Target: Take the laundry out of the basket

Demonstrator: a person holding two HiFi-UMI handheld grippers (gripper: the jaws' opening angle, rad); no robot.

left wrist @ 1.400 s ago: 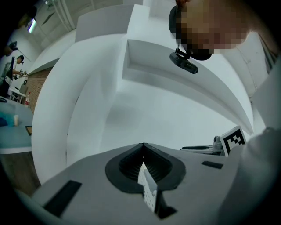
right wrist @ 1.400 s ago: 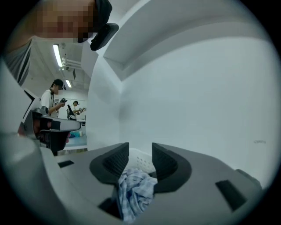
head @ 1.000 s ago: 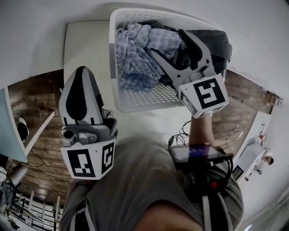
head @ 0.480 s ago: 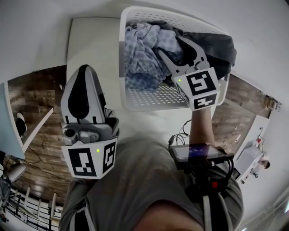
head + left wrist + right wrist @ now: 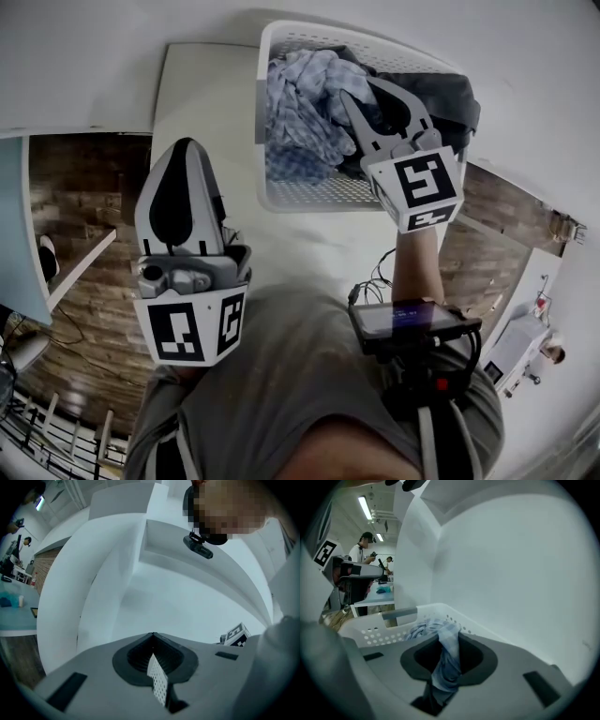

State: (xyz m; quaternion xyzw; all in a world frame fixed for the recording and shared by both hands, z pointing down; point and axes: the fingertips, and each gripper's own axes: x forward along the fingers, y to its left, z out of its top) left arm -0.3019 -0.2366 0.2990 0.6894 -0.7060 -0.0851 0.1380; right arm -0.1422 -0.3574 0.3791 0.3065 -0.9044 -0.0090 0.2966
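A white perforated laundry basket stands on the white table, at the top of the head view. It holds a crumpled blue plaid garment and a dark grey garment. My right gripper reaches into the basket, and its jaws are closing with a fold of the blue plaid garment pinched between them. The basket rim shows just beyond the right gripper. My left gripper hovers over the table left of the basket. The left gripper is shut with nothing in it.
The white table ends at a wooden floor on the left. A white wall rises behind the basket. A black device hangs at the person's chest. People stand at a desk far off in the right gripper view.
The right gripper's jaws went from wide open to nearly closed on the plaid garment in the basket. The left gripper stayed shut and hardly moved.
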